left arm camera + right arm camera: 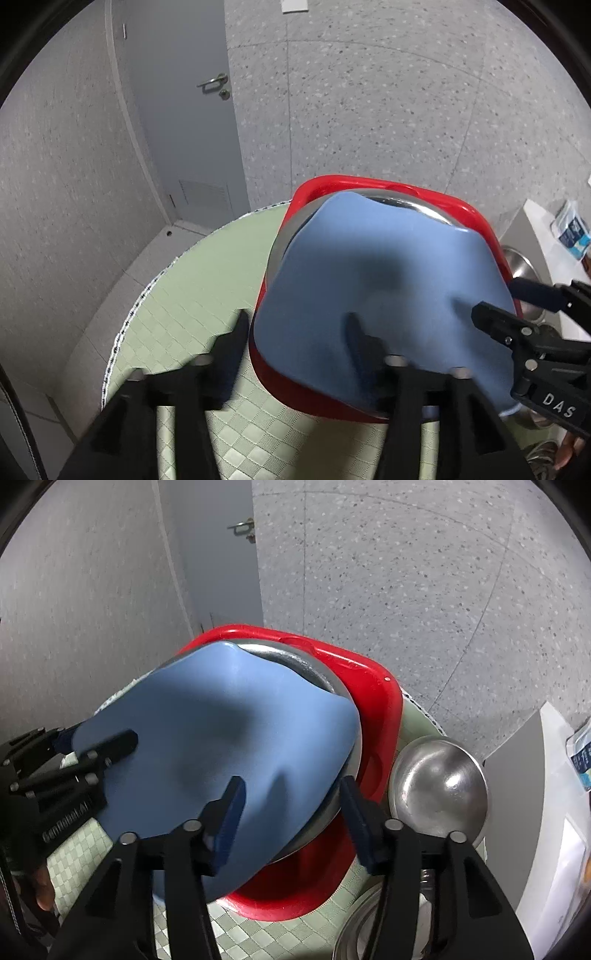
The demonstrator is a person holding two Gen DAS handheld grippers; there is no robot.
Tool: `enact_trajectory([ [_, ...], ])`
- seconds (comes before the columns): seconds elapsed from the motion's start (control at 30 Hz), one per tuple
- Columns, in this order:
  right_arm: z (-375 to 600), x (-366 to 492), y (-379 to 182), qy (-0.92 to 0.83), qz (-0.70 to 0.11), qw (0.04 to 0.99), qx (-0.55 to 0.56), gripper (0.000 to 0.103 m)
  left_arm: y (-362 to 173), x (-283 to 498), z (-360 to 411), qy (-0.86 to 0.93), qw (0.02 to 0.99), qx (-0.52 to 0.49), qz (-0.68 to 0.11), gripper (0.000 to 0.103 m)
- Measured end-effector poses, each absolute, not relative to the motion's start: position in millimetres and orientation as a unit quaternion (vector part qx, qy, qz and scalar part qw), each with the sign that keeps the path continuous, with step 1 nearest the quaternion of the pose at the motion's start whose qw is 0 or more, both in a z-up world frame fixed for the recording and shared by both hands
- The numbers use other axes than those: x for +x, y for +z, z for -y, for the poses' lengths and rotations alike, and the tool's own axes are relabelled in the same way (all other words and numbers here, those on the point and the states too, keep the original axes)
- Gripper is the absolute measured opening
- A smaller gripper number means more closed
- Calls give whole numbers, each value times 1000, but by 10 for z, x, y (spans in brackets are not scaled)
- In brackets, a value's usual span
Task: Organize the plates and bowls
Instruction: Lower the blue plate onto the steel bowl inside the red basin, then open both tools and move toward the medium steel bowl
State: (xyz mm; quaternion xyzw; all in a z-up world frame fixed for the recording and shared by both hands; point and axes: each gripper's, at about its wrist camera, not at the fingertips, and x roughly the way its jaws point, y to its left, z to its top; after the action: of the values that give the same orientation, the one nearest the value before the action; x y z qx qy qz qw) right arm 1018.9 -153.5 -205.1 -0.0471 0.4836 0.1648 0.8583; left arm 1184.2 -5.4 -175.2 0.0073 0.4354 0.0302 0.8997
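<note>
The left gripper [297, 334] stood with its jaws apart, one finger over the green checked tablecloth [192, 295] and the other over the near edge of the light blue wavy-rimmed plate [369, 280]; the pads did not press it. The right gripper [291, 808] was also open, its black fingers with dark blue pads astride the plate's right edge without squeezing. The blue plate lay on top of a shiny steel bowl [295, 657], and both sat inside the red square plastic basin [373, 686] on the round table. Just right of the basin stood a small steel bowl [439, 779], upside down. Behind was the grey speckled wall [388, 92] and a grey door [177, 110]
</note>
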Motion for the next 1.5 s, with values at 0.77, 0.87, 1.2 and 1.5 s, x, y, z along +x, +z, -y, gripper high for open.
enact_trajectory([
  [0.77, 2337, 8825, -1175, 71, -411, 906, 72, 74, -1221, 10263, 271, -67, 932, -7, -356, 102],
  [0.87, 2531, 8657, -1164, 48, -410, 907, 78, 75, -1200, 10138, 372, -97, 924, -3, -370, 102],
  [1.2, 3205, 8551, -1509, 10, -432, 895, 111, 77, -1295, 10482, 960, -149, 895, 29, -419, 102],
  [1.5, 3588, 9036, -2161, 57, -492, 861, 119, 77, -1617, 11009, 1497, -124, 868, 54, -478, 100],
])
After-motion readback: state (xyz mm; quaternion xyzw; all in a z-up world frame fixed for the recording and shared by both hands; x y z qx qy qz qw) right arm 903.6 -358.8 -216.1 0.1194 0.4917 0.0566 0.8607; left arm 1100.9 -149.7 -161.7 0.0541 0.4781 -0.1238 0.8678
